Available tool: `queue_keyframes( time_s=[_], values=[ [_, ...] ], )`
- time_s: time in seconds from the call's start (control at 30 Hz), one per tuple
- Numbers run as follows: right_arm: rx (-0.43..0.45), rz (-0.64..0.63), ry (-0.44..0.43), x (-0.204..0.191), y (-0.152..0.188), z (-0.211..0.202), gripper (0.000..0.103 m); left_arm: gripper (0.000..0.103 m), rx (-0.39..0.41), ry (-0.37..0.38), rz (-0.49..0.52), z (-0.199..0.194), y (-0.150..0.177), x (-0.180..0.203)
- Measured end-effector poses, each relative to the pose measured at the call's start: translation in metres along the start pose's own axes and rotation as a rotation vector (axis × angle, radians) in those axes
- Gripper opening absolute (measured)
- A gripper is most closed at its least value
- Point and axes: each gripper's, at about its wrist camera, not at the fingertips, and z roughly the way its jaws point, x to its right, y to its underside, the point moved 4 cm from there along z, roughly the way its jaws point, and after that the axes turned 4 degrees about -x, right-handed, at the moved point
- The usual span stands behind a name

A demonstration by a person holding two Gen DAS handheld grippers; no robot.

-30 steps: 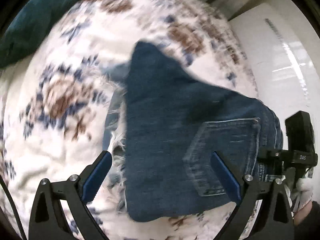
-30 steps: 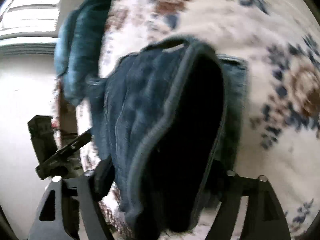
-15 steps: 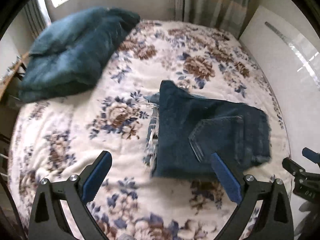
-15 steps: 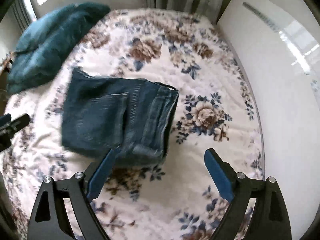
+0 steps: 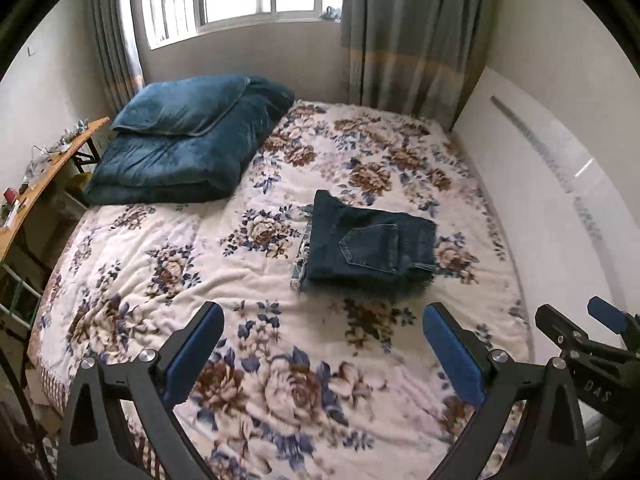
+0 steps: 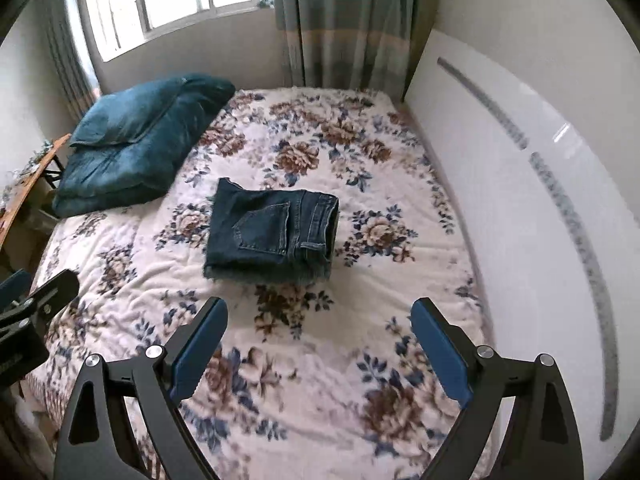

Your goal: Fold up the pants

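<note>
Now both grippers hang high over the bed, and the pants (image 5: 370, 246) lie folded into a compact dark denim block on the floral blanket (image 5: 168, 240), a back pocket facing up and the waistband on the block's right-hand edge. From the left wrist camera the block sits at about one o'clock from the left gripper (image 5: 322, 354), well apart from it; a frayed, paler edge peeks out along the block's left side, though the fisheye blur makes it hard to say whether that is a hem or a torn patch. The left gripper's blue pads (image 5: 192, 354) stand wide with only blanket between them. From the right wrist camera the pants (image 6: 272, 232) sit at about eleven o'clock from the right gripper (image 6: 320, 350), again well clear. Its jaws have just been opening and now gape wide, nothing between them. Each view catches the other gripper at the frame's edge. Up at ten o'clock a folded teal quilt (image 5: 188, 140) rests near the bed's far left corner, a wooden desk (image 5: 44, 176) beside it, and a white headboard (image 6: 520, 200) runs down the right side at three o'clock.
</note>
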Motion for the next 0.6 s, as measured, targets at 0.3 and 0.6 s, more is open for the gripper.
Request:
queue_keyframes(
  time_s=[0.3, 0.6],
  values=[
    [0.095, 0.01, -0.027, -0.008, 0.07, -0.166, 0.095, 0.102, 0.069, 0.029, 0.045, -0.131, 0.047, -0.005],
    [0.19, 0.008, -0.02, -0.018, 0.127, -0.291, 0.096, 0.102, 0.114, 0.037, 0.081, -0.214, 0.089, -0.016]
  ],
)
